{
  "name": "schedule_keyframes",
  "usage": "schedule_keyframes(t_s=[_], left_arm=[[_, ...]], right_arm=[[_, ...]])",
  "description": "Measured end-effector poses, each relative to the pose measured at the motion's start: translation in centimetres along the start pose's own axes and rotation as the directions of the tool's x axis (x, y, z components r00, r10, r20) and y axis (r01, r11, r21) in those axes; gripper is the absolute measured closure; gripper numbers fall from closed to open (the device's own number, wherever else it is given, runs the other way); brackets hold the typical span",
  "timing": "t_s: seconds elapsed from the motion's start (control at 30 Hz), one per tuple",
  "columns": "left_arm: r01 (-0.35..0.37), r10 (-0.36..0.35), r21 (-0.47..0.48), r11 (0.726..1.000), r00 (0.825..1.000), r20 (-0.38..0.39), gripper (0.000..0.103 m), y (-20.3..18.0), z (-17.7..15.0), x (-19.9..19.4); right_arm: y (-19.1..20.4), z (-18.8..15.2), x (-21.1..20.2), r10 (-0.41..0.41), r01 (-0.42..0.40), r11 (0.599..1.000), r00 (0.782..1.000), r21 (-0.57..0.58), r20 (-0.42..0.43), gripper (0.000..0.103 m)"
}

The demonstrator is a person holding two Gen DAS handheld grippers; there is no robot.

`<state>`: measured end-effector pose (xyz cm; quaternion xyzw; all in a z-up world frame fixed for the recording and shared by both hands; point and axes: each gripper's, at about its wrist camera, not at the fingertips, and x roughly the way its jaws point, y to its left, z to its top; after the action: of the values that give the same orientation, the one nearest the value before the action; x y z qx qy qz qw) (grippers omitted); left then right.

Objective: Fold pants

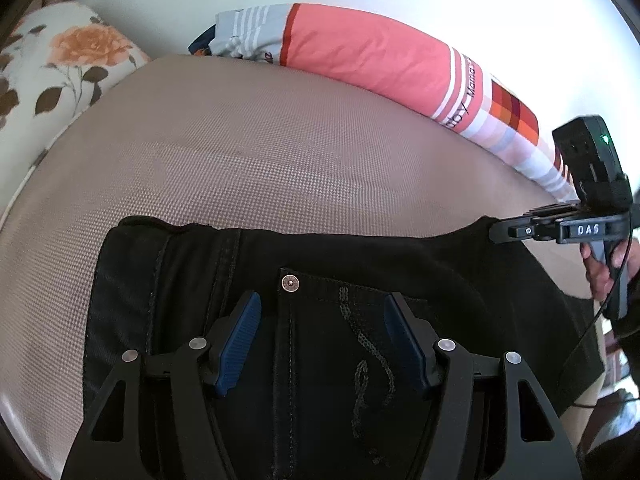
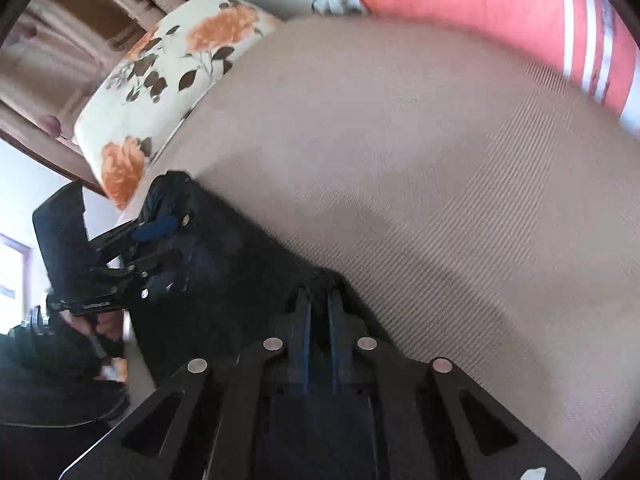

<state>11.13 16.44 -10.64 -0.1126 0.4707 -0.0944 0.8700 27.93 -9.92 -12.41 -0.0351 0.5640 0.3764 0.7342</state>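
Observation:
Black jeans [image 1: 328, 320] lie on a tan bed cover [image 1: 260, 152], waistband rivet and back pocket stitching facing up. My left gripper [image 1: 322, 320] is open just above the waistband, its blue pads on either side of the rivet. My right gripper [image 2: 319, 308] is shut on the far edge of the jeans [image 2: 240, 256]. In the left wrist view it [image 1: 504, 234] pinches the fabric at the right. The left gripper [image 2: 160, 240] shows at the left of the right wrist view, over the jeans.
A coral striped pillow [image 1: 368, 56] lies along the far side of the bed. A floral pillow [image 1: 60, 68] sits at the left. A white wall is behind. A person's hand [image 1: 604, 268] holds the right gripper.

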Motion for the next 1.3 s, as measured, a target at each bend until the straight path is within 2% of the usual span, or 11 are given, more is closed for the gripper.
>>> schedule_keyframes(t_s=[0.13,0.23,0.37,0.47,0.57,0.67,0.83,0.9,0.97,1.13,1.3], left_arm=[[-0.019,0.019,0.024,1.0,1.0,0.004,0.038,-0.4,-0.1,0.2],[-0.047,0.047,0.065,0.997,0.999,0.008,0.038,-1.0,-0.3,0.3],[-0.099,0.099,0.122,0.988,0.995,0.006,0.038,-2.2,-0.2,0.3],[-0.075,0.073,0.153,0.985,0.997,0.021,0.038,-3.8,0.1,-0.5],[-0.027,0.022,0.227,0.974,0.999,0.023,0.038,-6.6,0.5,-0.9],[0.021,-0.024,0.306,0.952,1.0,0.007,0.038,-9.8,1.0,0.1],[0.104,-0.089,0.362,0.926,0.994,-0.058,0.04,-14.3,1.9,3.8],[0.125,-0.102,0.356,0.926,0.991,-0.083,0.047,-15.3,2.0,4.9],[0.148,-0.115,0.366,0.919,0.987,-0.112,0.058,-16.5,2.1,6.0],[0.147,-0.103,0.408,0.901,0.986,-0.128,0.061,-18.3,1.9,7.6],[0.1,-0.051,0.357,0.929,0.988,-0.146,0.061,-17.6,2.9,10.2]], right_arm=[[-0.8,-0.1,1.9,-0.102,0.102,0.995,0.995,-0.005,-0.017,0.099],[-1.4,-0.1,2.7,-0.118,0.118,0.993,0.993,0.006,-0.007,0.099],[-1.1,-0.6,0.9,-0.163,0.162,0.986,0.986,0.044,0.036,0.071],[-1.3,-2.2,-3.0,-0.187,0.17,0.977,0.973,0.127,0.133,0.071],[-2.0,-5.2,-6.9,-0.245,0.197,0.951,0.95,0.239,0.192,0.071],[-2.7,-9.0,-9.5,-0.361,0.289,0.899,0.914,0.328,0.186,0.071],[-3.8,-16.1,-11.1,-0.538,0.448,0.772,0.838,0.451,0.088,0.071],[-4.4,-18.4,-10.9,-0.554,0.464,0.742,0.831,0.484,0.053,0.071],[-4.9,-19.9,-10.8,-0.583,0.489,0.706,0.812,0.511,0.028,0.071],[-7.0,-22.4,-10.6,-0.628,0.519,0.647,0.778,0.559,0.003,0.071],[-8.4,-22.1,-9.8,-0.673,0.543,0.615,0.74,0.572,0.02,0.07]])
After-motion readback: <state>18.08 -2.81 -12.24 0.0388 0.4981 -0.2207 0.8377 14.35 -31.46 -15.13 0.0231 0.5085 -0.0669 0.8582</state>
